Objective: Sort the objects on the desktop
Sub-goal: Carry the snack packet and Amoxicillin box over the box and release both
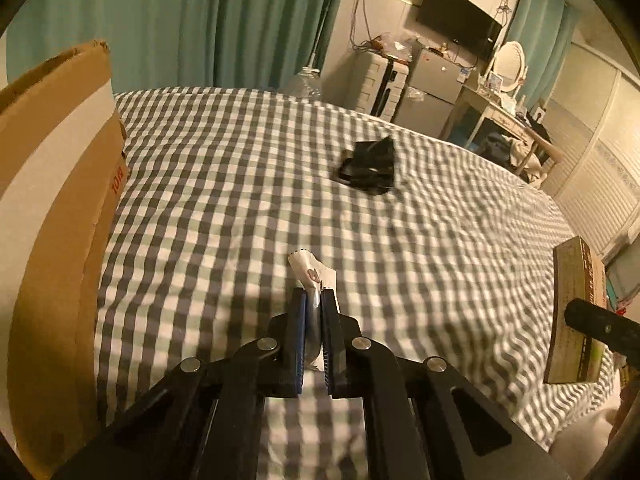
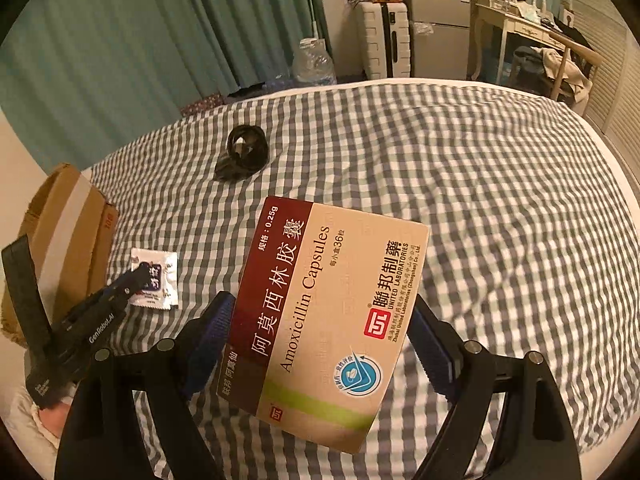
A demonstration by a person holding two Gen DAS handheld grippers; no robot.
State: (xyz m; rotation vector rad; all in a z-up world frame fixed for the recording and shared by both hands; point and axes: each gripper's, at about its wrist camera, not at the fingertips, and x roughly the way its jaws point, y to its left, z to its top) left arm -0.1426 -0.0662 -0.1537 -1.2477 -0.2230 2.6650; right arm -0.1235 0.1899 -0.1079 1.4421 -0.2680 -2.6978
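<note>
My left gripper [image 1: 314, 294] is shut on a small white sachet [image 1: 310, 270], whose crinkled top sticks out past the blue pads. In the right wrist view, the same sachet [image 2: 160, 268] shows at the left under the left gripper [image 2: 138, 276], low over the bed. My right gripper [image 2: 322, 308] is shut on a tan and dark red amoxicillin capsule box [image 2: 324, 320], gripped by its two long edges and held clear of the bed. That box [image 1: 576, 312] also appears at the right edge of the left wrist view. A black coiled cable [image 1: 368, 166] [image 2: 242, 158] lies further back on the bed.
A grey and white checked bed cover [image 1: 240, 168] [image 2: 480, 200] fills both views. An open cardboard box [image 1: 52, 220] [image 2: 68, 240] stands at its left edge. Beyond the bed are green curtains [image 1: 180, 20], a water bottle [image 2: 314, 62], a white suitcase [image 2: 384, 38], a small fridge [image 2: 438, 28] and a dressing table [image 2: 516, 24].
</note>
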